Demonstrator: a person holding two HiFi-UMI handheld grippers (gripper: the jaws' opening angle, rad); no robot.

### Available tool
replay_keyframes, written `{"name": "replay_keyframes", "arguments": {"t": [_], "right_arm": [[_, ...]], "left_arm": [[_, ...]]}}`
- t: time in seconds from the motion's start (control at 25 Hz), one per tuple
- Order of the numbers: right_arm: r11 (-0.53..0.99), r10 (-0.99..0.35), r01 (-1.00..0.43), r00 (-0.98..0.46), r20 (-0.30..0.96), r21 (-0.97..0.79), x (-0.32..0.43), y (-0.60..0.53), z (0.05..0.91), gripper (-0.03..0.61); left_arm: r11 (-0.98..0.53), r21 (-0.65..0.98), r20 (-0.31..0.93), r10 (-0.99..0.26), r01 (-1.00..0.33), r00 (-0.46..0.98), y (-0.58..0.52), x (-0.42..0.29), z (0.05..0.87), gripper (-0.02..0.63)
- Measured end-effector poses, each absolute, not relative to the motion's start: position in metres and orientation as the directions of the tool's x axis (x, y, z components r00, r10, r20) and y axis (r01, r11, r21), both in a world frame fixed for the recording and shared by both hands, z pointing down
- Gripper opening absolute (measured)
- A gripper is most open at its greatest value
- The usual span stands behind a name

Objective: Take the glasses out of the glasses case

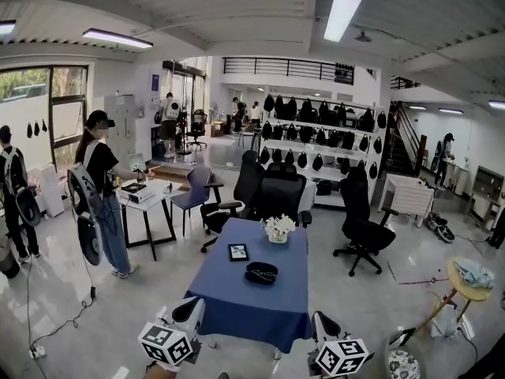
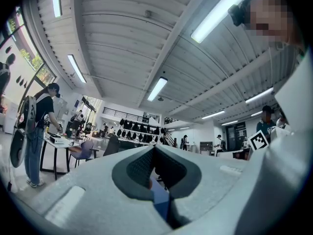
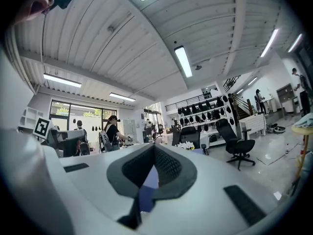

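Note:
A dark oval glasses case (image 1: 261,272) lies on the blue tablecloth (image 1: 237,298), near the table's middle; from this distance I cannot tell if its lid is up. Both grippers are held low at the table's near end, well short of the case. My left gripper (image 1: 189,313) is at the near left corner and my right gripper (image 1: 324,324) at the near right corner. In the left gripper view the left gripper (image 2: 154,149) has its jaws together with nothing between them. In the right gripper view the right gripper (image 3: 154,146) is likewise shut and empty.
On the table behind the case stand a small framed picture (image 1: 238,252) and a pot of white flowers (image 1: 278,227). Black office chairs (image 1: 272,192) crowd the far end. A person (image 1: 102,188) stands at a white desk on the left. A round stool (image 1: 472,275) is at right.

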State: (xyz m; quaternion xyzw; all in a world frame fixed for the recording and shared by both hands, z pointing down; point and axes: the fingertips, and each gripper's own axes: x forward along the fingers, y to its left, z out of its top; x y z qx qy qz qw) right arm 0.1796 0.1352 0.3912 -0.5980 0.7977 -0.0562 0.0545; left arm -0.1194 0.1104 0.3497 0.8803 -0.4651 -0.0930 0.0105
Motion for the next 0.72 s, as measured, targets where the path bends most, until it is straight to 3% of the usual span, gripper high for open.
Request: {"name": "replay_keyframes", "arguments": {"t": [0.72], "right_arm": [[0.322, -0.945, -0.935, -0.327, 0.013, -0.149, 0.166, 0.074, 0.408, 0.002]], "left_arm": [[-0.544, 0.140, -0.135, -0.838, -0.827, 0.529, 0.057, -0.128, 0.368, 0.017]]}}
